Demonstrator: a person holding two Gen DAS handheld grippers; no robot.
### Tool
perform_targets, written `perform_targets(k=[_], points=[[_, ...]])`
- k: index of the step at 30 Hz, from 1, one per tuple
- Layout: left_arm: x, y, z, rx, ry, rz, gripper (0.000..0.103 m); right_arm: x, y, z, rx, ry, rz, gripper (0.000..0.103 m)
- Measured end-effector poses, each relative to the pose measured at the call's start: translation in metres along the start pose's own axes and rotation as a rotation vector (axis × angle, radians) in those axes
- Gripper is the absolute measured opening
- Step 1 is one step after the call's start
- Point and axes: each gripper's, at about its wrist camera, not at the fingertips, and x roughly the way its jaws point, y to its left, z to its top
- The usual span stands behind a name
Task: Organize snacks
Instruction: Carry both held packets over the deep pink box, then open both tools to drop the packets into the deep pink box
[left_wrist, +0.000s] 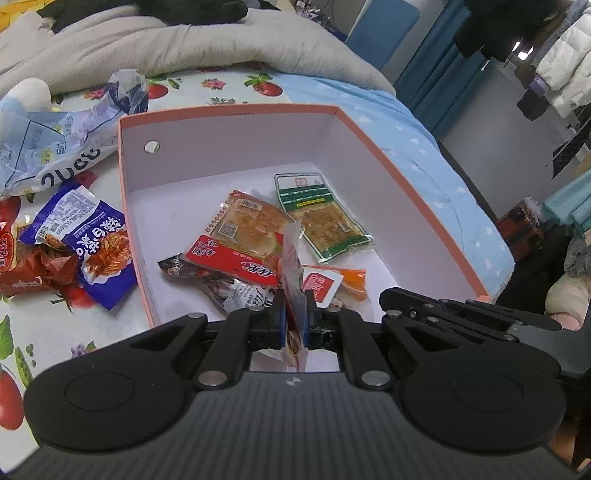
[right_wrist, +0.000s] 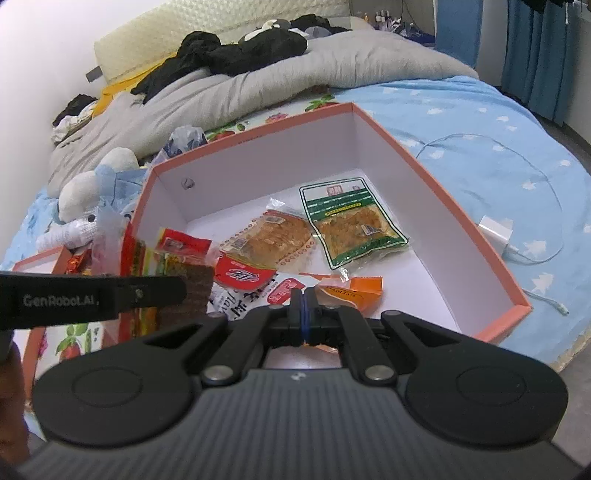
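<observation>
An orange-rimmed box (left_wrist: 229, 110) (right_wrist: 424, 147) with white walls lies open on the bed. Inside it lie a green packet (left_wrist: 321, 214) (right_wrist: 351, 221), a pastry packet (left_wrist: 243, 225) (right_wrist: 273, 240), an orange packet (left_wrist: 352, 284) (right_wrist: 358, 291) and a few more. My left gripper (left_wrist: 295, 306) (right_wrist: 181, 288) is shut on a red and white snack packet (left_wrist: 293, 266) (right_wrist: 129, 254), held edge-on over the box's near side. My right gripper (right_wrist: 304, 306) (left_wrist: 391, 299) hangs shut over the near right of the box, with nothing seen between its pads.
Outside the box's left wall lie a blue-purple packet (left_wrist: 85, 236), red wrappers (left_wrist: 33, 269) and a crumpled plastic bag (left_wrist: 55, 140). A plush toy (right_wrist: 85, 195) and another orange-rimmed box (right_wrist: 37, 266) sit left. A white charger with cable (right_wrist: 495, 232) lies right. A grey duvet (right_wrist: 258, 81) is behind.
</observation>
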Motion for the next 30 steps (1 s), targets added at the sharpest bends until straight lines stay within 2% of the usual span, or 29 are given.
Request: perform_targets(k=[6,10,11,20,30], points=[[0.004,0.002,0.001,0.007,0.005,0.018,0.01,0.005,-0.002,0.001,0.006,0.004,0.005,0.006],[-0.006,0.003,-0.001,0.003,-0.012,0.015,0.04,-0.003,0.001,0.0,0.001,-0.011,0.004,0.006],[-0.01,0.002,-0.001,0.006,-0.023,0.014,0.044,-0.006,0.002,0.0,0.001,-0.015,0.004,0.006],[-0.069,-0.006,-0.019,0.027,-0.107,0.014,0.044,-0.053,0.02,-0.011,-0.007,-0.087,0.016,0.006],[-0.155,-0.001,-0.065,0.018,-0.217,0.031,0.044,-0.108,0.052,-0.041,-0.03,-0.161,0.055,0.006]])
